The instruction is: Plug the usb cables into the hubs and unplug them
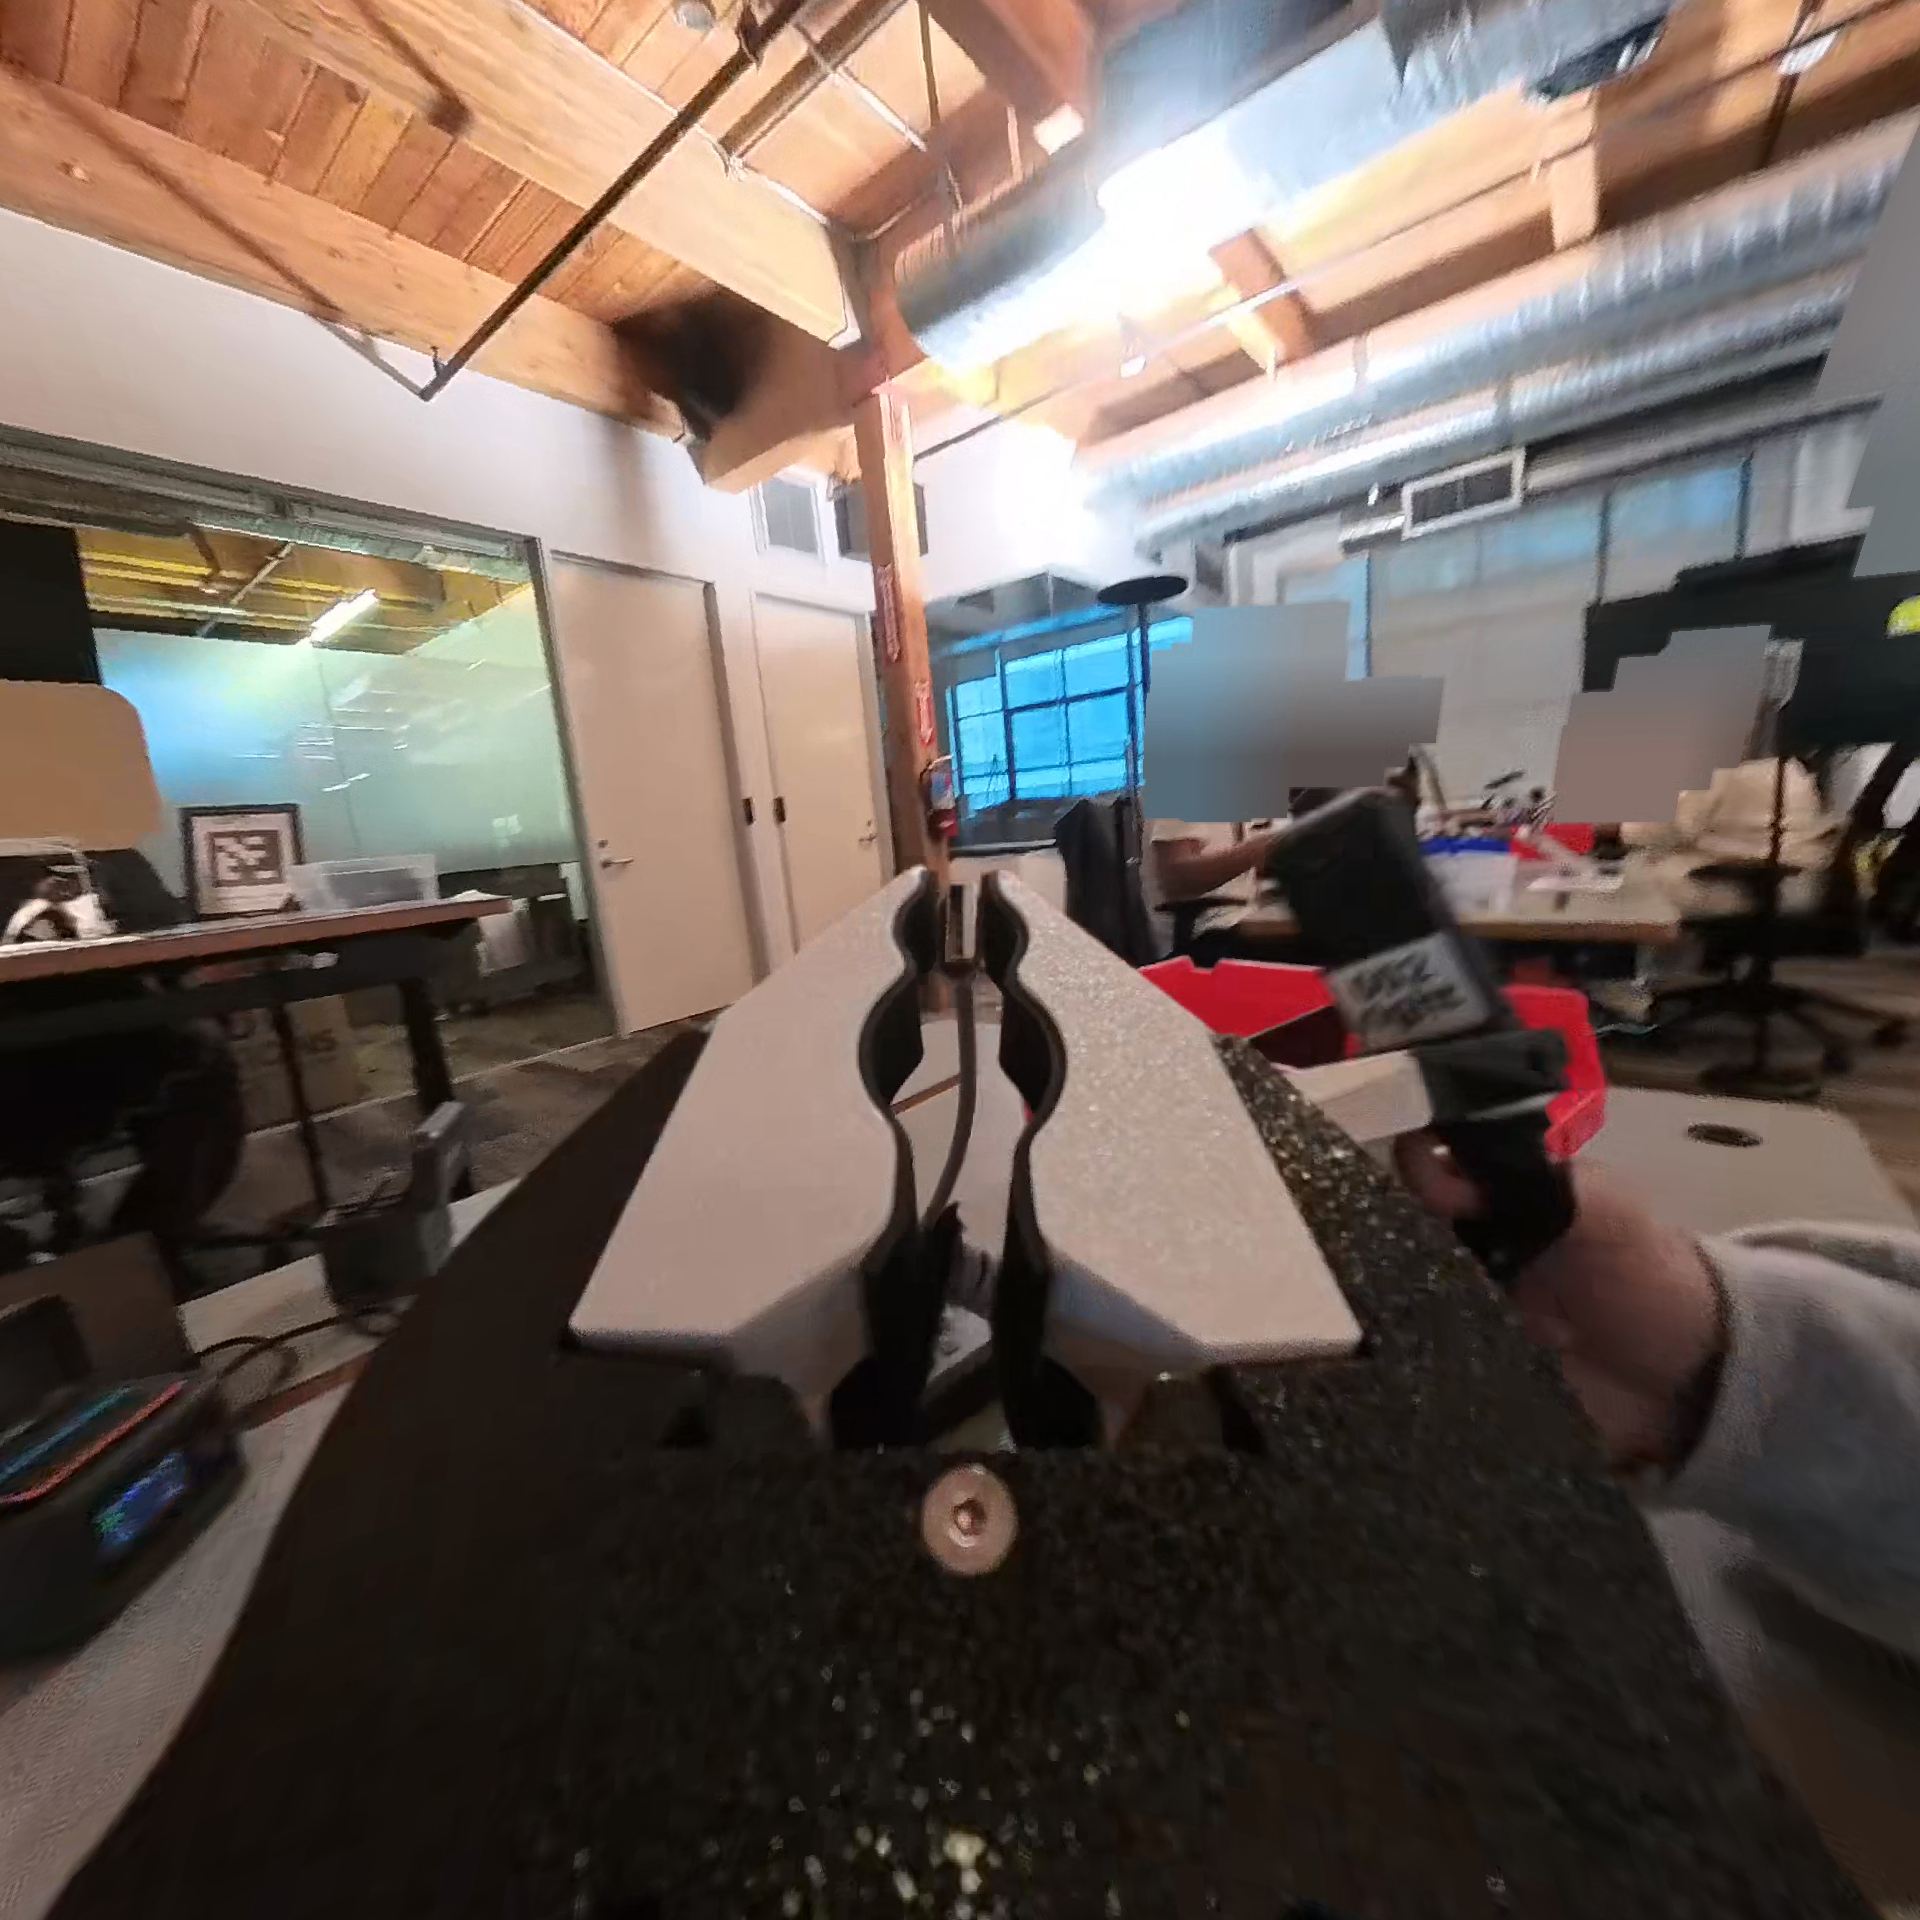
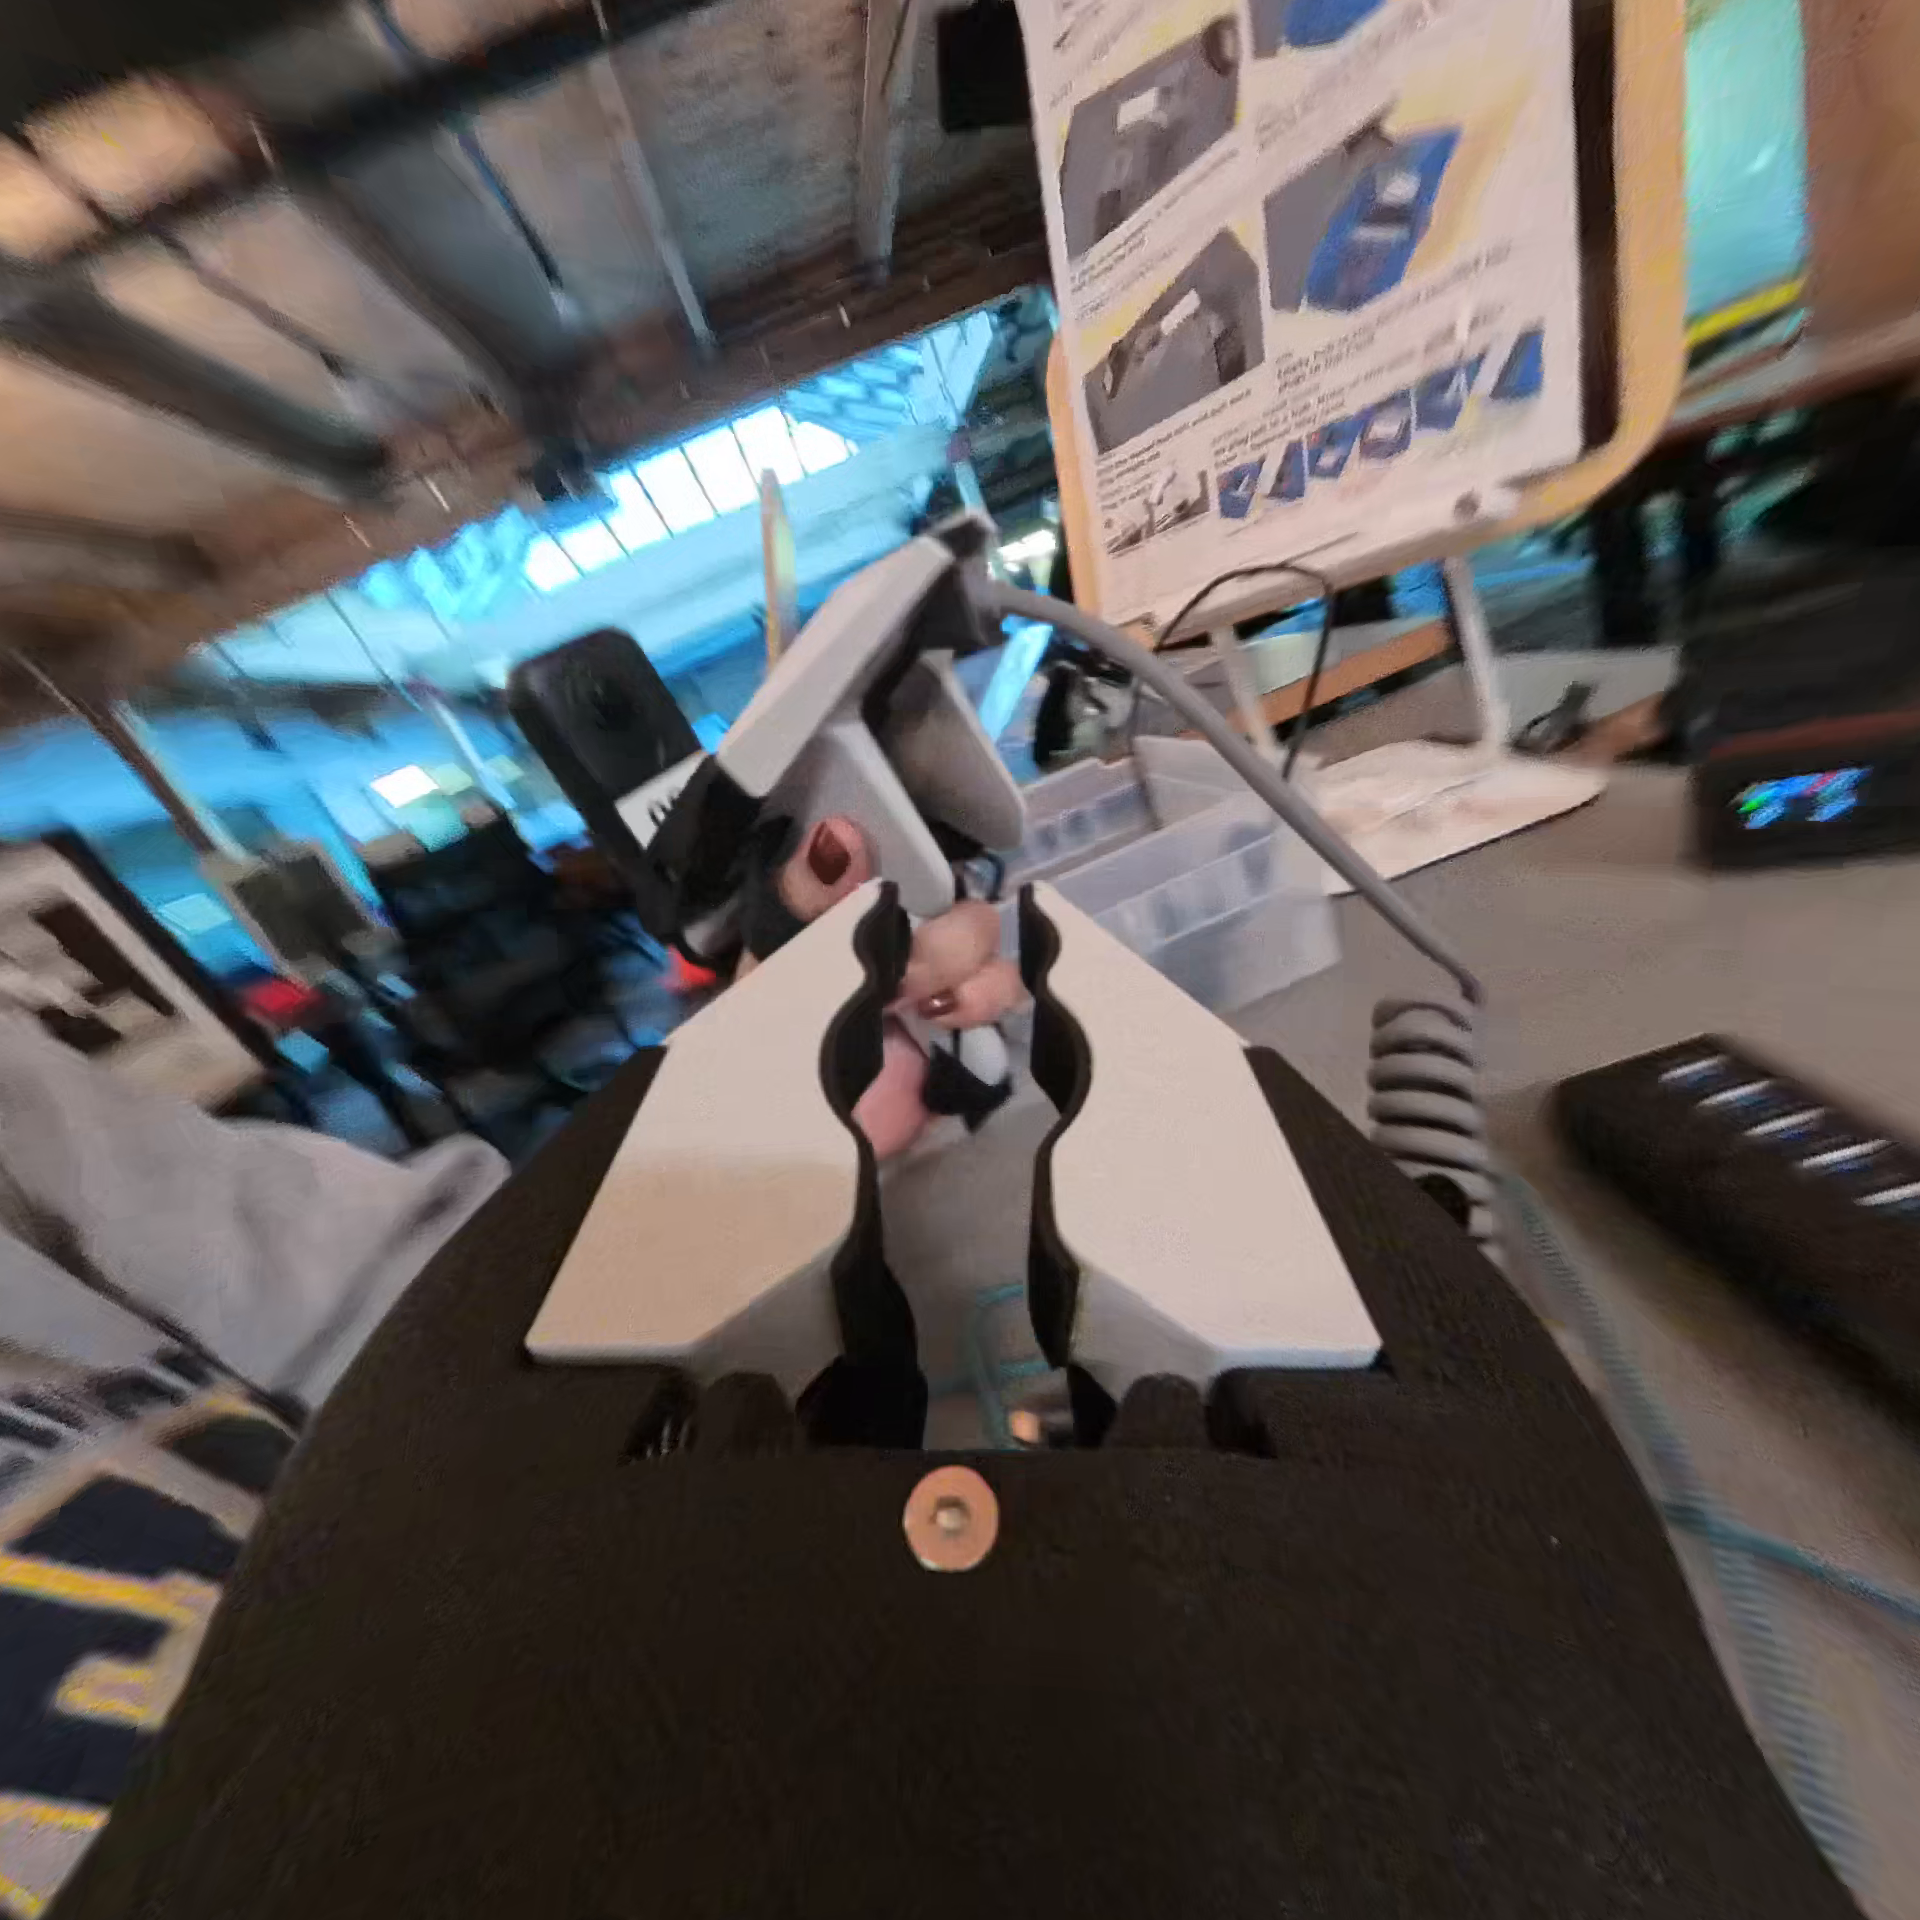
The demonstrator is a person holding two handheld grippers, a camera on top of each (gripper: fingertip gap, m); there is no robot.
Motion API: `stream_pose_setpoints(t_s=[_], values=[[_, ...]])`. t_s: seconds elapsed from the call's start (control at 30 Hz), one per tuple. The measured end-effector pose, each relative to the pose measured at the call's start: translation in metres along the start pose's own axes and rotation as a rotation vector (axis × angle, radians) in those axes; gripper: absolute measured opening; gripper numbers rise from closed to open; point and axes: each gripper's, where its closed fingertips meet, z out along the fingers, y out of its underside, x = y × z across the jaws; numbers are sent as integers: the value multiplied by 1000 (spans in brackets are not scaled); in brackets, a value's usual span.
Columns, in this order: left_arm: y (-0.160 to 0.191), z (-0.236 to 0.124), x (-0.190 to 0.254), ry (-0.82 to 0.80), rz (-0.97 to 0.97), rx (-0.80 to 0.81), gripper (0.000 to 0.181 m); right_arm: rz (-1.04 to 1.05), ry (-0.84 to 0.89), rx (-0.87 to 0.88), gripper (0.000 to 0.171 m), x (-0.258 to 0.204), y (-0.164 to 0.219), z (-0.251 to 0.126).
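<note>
My left gripper (image 1: 958, 914) is shut on a USB plug (image 1: 956, 930) at its tips. The plug's grey cable (image 1: 961, 1091) runs back between the white fingers. In the right wrist view the left gripper (image 2: 951, 566) is raised off the table, and the grey cable (image 2: 1226, 748) hangs from it down to a coiled section (image 2: 1423, 1081). A black USB hub (image 2: 1745, 1153) with a row of ports lies on the table at the right. My right gripper (image 2: 956, 904) is open and empty, left of the hub.
A clear plastic compartment box (image 2: 1195, 862) and a stand with a printed sheet (image 2: 1330, 260) are behind the cable. A black device with a lit screen (image 2: 1797, 800) is at the far right. A red bin (image 1: 1247, 997) sits ahead. People sit at desks behind. One gripper's finger ends stand about 6 centimetres off the other's. Between my right fingertips and the black USB hub (image 2: 1745, 1153) there is roughly 20 centimetres.
</note>
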Motion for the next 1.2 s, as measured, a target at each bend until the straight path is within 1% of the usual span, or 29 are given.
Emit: stream_pose_setpoints(t_s=[0.1,0.17,0.27,0.33,0.4,0.47,0.53,0.57,0.67,0.8,0.87,0.93,1.0,1.03,1.07,1.2], values=[[-6,2,8,60,-99,62,6,289,-86,154,36,7,-2,10],[-8,3,14,91,-165,101,6,405,-174,285,39,6,-13,12],[-10,4,17,126,-264,149,5,418,-235,480,36,3,-35,3],[-5,4,16,141,-323,155,5,397,-272,563,32,-2,-47,-3],[-1,5,17,165,-386,162,5,393,-293,612,27,-4,-55,-6],[1,6,20,185,-423,166,6,391,-281,620,19,-2,-56,-7],[2,7,26,213,-417,149,6,359,-253,614,6,-1,-57,-10],[4,9,29,218,-402,133,6,340,-248,614,2,-1,-59,-13],[5,9,34,229,-341,99,7,307,-254,594,1,-2,-63,-18],[5,8,36,251,-308,48,19,342,-269,601,1,5,-67,-30],[13,10,37,248,-265,-18,25,350,-256,601,1,10,-69,-36],[21,12,38,240,-215,-82,27,344,-250,563,1,12,-69,-38],[22,12,42,254,-198,-91,23,325,-248,515,1,11,-68,-37],[22,12,42,245,-199,-91,17,313,-251,494,1,10,-67,-36],[23,12,39,232,-197,-88,3,300,-255,480,1,9,-67,-37],[21,11,40,254,-234,-78,2,170,-211,415,1,5,-66,-36]])
